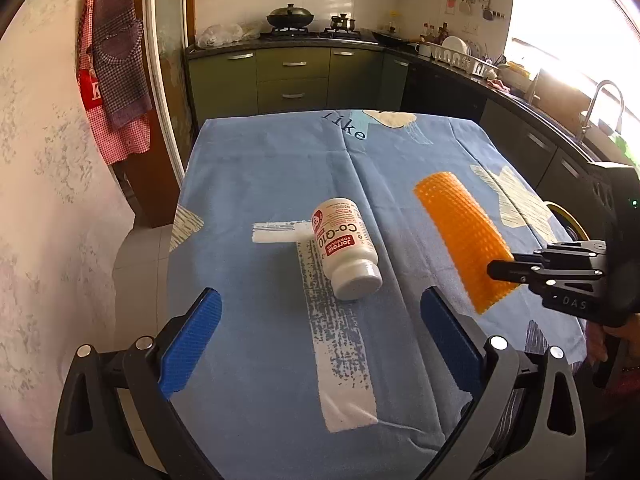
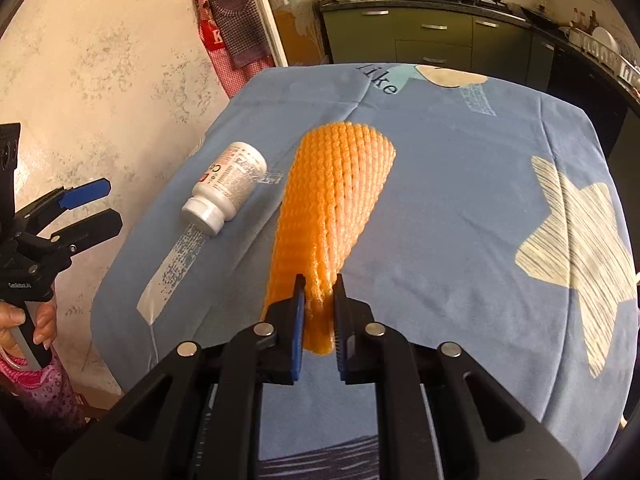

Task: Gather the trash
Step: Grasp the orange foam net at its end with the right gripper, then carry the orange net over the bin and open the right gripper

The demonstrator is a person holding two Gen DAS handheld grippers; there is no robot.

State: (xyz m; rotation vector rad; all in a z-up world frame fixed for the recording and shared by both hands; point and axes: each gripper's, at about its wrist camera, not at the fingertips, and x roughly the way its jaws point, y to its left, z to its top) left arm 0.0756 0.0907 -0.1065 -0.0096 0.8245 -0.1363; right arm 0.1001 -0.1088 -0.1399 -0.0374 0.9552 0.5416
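A white pill bottle (image 1: pixel 347 249) with a red "Co-Q10" label lies on its side on the blue tablecloth (image 1: pixel 248 184), cap towards me. My left gripper (image 1: pixel 320 316) is open, its blue pads either side of the space just short of the bottle. My right gripper (image 2: pixel 319 292) is shut on the near end of an orange foam net sleeve (image 2: pixel 336 200) and holds it lifted above the cloth. The sleeve (image 1: pixel 460 232) and right gripper (image 1: pixel 500 270) also show at the right of the left wrist view. The bottle (image 2: pixel 226 188) and left gripper (image 2: pixel 100 204) show at the left of the right wrist view.
The table's left edge drops to a tiled floor (image 1: pixel 136 264) beside a mottled wall (image 1: pixel 48 160). Green kitchen cabinets (image 1: pixel 292 76) and a stove with pans (image 1: pixel 290 16) stand behind the table. Aprons (image 1: pixel 114 80) hang at the left. A counter with a sink tap (image 1: pixel 604 100) runs along the right.
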